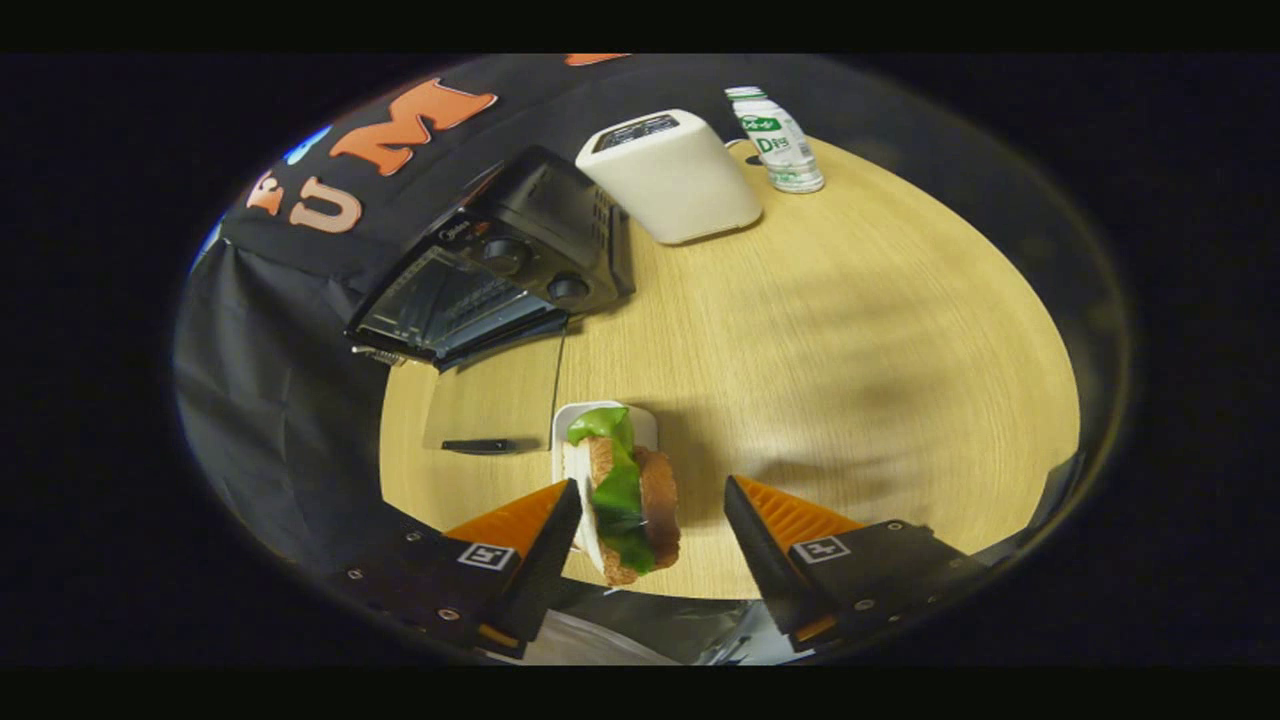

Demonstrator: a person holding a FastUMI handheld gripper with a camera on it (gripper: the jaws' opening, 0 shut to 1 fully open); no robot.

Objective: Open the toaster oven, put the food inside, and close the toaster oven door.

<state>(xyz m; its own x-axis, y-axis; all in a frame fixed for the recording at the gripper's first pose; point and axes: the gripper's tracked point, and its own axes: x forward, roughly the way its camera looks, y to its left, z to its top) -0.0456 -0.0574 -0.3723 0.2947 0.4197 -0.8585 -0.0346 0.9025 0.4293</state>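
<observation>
— So, where's the food?
— Sandwich: bread, a brown patty, green lettuce. Standing on edge between the two fingers, leaning on a small white plate on the wooden table.
— Gripper clamped on it?
— No. Fingers spread apart; left one touching or just beside the bread, hard to say which; right one clear of it with bare table between.
— And the toaster oven?
— Black, well beyond the fingers and off to the left, at the table's far edge against the dark cloth wall. Two knobs beside a glass door. Door looks tipped forward, but open or shut cannot be told for sure.
— Anything else near the plate?
— Small dark flat thing lying on the table just left of the plate, too small to identify.
— Farther out?
— White boxy appliance just right of the oven, nearly touching it. Beyond that, a small white bottle with a green label, upright near the far rim.
</observation>
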